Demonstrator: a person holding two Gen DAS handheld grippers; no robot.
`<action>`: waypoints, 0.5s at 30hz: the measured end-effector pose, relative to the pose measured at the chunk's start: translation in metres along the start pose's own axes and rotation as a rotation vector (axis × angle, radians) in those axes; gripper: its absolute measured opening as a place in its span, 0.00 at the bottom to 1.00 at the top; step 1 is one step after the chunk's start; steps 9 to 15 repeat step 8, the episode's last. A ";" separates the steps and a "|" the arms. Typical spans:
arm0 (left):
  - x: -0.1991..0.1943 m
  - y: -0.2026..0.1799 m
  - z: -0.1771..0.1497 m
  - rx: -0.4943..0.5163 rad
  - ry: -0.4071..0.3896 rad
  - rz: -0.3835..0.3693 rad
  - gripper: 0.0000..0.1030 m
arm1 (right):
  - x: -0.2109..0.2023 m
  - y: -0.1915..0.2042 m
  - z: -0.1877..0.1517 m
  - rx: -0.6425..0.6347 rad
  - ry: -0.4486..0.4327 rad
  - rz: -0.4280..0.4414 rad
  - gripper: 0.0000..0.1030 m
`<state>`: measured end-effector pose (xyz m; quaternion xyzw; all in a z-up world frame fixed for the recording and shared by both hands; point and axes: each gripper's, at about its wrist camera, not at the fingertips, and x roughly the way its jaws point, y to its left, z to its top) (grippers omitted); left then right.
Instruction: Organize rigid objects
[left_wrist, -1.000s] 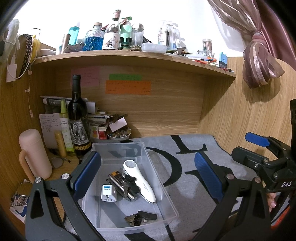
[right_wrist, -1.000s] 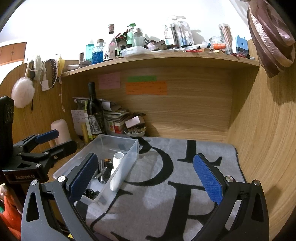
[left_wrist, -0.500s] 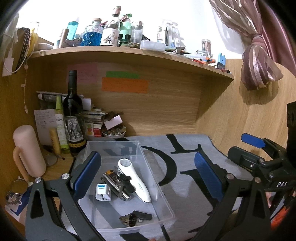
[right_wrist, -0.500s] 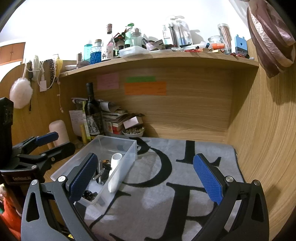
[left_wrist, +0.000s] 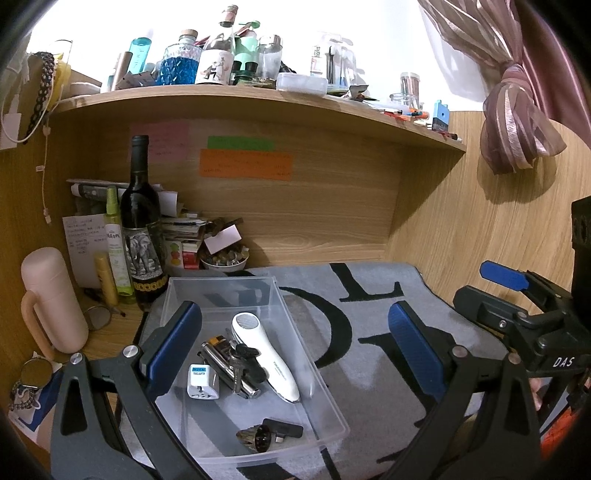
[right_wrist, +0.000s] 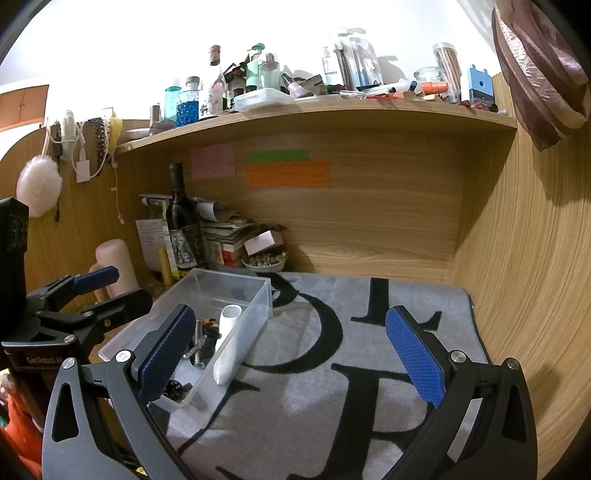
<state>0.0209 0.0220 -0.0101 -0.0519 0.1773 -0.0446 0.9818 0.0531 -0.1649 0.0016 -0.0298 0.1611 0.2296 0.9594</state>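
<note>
Grey mat (left_wrist: 362, 354); clear bin (left_wrist: 314, 373) holding white handheld device (left_wrist: 269, 363), adapter (left_wrist: 201, 380).

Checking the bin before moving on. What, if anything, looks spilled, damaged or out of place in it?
Nothing stands out. The white handheld device, travel adapter, keys and small dark bits all lie inside the clear bin on the grey mat.

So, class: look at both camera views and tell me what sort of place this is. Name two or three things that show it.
Probably a home desk nook, perhaps in a bedroom or dorm. A wooden shelf crowded with bottles runs above sticky notes on the back panel, a wine bottle stands by stacked papers, and a tied-back curtain hangs to one side.
</note>
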 end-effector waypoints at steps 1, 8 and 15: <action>0.000 0.000 0.000 0.000 0.002 -0.002 0.99 | 0.000 0.000 0.000 0.000 0.001 0.000 1.00; 0.006 0.000 0.001 -0.002 0.014 -0.006 0.99 | 0.003 -0.007 -0.001 0.005 0.004 0.007 1.00; 0.006 0.000 0.001 -0.002 0.014 -0.006 0.99 | 0.003 -0.007 -0.001 0.005 0.004 0.007 1.00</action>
